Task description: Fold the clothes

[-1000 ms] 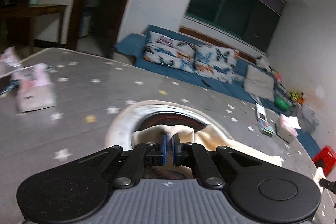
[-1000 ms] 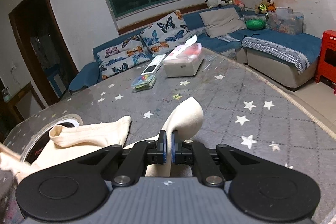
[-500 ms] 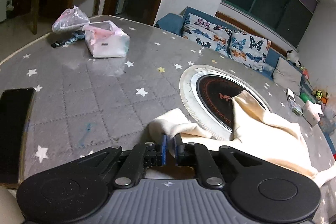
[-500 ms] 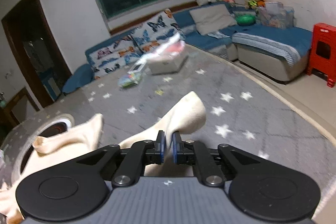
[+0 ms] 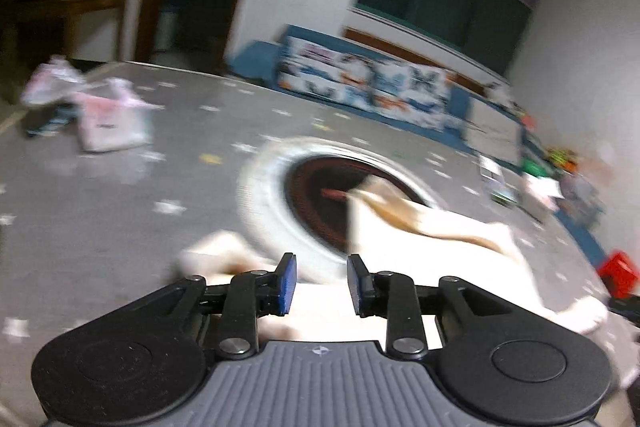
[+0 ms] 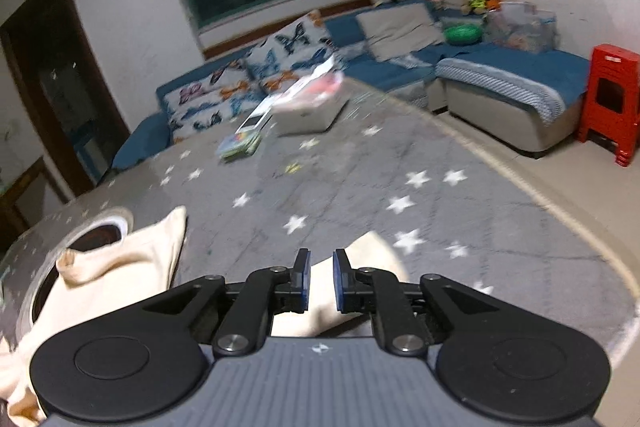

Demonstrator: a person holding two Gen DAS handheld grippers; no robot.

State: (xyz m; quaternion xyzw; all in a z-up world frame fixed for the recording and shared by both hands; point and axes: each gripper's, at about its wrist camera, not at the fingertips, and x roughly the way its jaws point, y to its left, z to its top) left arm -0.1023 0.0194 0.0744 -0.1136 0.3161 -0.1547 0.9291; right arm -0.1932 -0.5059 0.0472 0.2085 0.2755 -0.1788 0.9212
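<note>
Roughly mid-task, by the look of it. Cream garment [image 6: 116, 279] lies rumpled on star-print table [image 6: 440, 211], far edge draped over round inset burner [image 5: 320, 195], one lobe poking out toward near right; no neat rectangle yet, so more folds and smoothing likely left. Left gripper [image 5: 321, 283] opening, jaws spread with a clear gap, cloth showing below and behind but not pinched. Right gripper [image 6: 321, 281] opening too, narrower gap, cloth lobe visible in the gap, pads not seen pressing it. Reads as a release after laying a fold, though left view badly blurred.

Room: wide bare table to right of garment and far of it. Table rim curves near on right, floor and red stool [image 6: 610, 103] beyond. Far centre holds tissue box [image 6: 312, 107] and small packet [image 6: 240, 147], well apart from cloth. Far left holds pink bag [image 5: 112, 123], also well apart. Burner ring under cloth possibly a snag for sliding.
</note>
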